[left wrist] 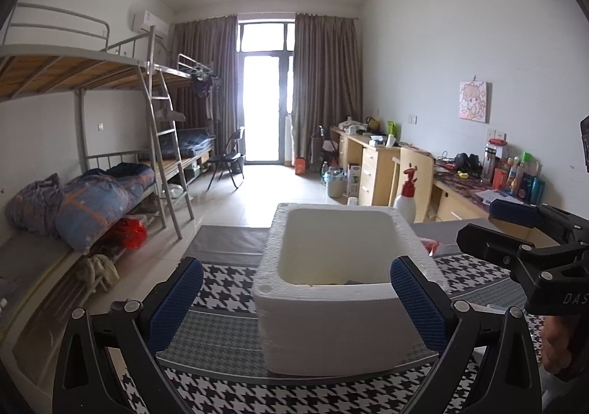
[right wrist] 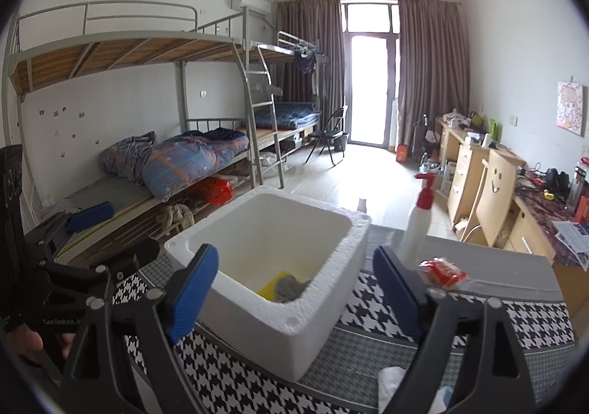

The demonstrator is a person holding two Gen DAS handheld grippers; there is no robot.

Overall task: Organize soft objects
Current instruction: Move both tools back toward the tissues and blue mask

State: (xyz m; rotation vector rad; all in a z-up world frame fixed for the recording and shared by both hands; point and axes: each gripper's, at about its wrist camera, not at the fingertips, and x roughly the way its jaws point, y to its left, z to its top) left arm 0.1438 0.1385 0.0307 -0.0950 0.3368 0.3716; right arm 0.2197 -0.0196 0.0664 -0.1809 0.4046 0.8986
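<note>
two handheld grippers are hovering over a houndstooth cloth (right wrist: 235, 373) in a dormitory room, both spread wide and gripping nothing, as a white foam box (right wrist: 279, 288) is standing open between them. the left gripper (left wrist: 294, 288) is facing the box's near wall squarely, its blue pads (left wrist: 176, 303) flanking that wall without touching it. the right gripper (right wrist: 294, 292) is looking into the box from its right corner, where a yellow item (right wrist: 274, 287) and a grey cloth (right wrist: 291, 287) are already lying on the floor of it. the piece apparently still waiting is a red packet (right wrist: 443, 271), lying on the cloth just right of the box and near the foot of a spray bottle (right wrist: 416, 230). from the right gripper it is sitting forward and a little right, just beyond the right finger's pad (right wrist: 395, 292), with its long axis running roughly left to right across the view. from the left wrist only a sliver of that packet (left wrist: 430, 246) is peeking out behind the box's far right corner, so the box is standing between it and the left gripper. the right hand is therefore looking clearly the nearer one for the pick, needing a short swing rightward. something white and soft (right wrist: 395, 382) is also showing at the bottom edge below the right gripper, too cropped to identify.
</note>
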